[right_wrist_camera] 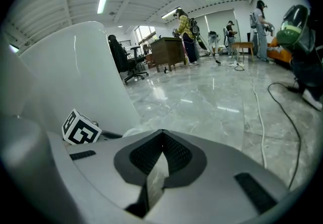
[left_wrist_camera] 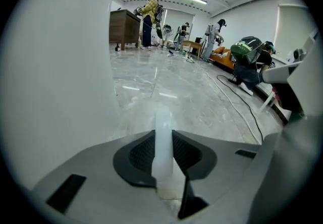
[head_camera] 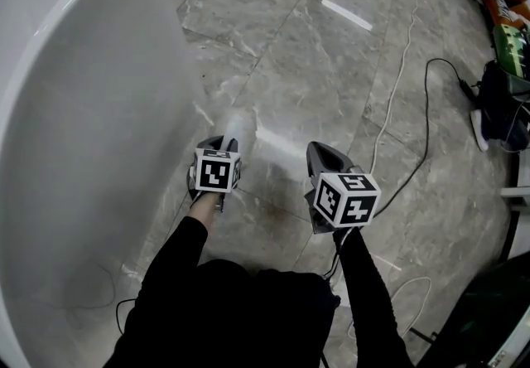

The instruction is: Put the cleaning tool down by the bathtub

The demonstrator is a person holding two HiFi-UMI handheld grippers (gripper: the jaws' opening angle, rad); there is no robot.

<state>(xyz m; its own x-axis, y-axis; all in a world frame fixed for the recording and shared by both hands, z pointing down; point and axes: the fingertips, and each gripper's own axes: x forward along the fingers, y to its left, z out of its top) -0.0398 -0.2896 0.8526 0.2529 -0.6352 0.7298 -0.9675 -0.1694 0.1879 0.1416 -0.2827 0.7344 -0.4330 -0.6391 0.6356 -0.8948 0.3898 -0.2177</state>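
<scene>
Now your left gripper [head_camera: 222,145] clamps the frosted white cleaning tool [head_camera: 238,126] low beside the glossy white bathtub [head_camera: 74,109] for release, your right gripper [head_camera: 319,161] closed, empty.

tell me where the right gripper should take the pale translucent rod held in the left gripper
Probably the free stretch of the pale translucent rod beyond the left gripper, coming from its right. The white bathtub wall stands close on its left, and the right gripper, jaws together and empty, is on the open side.
</scene>
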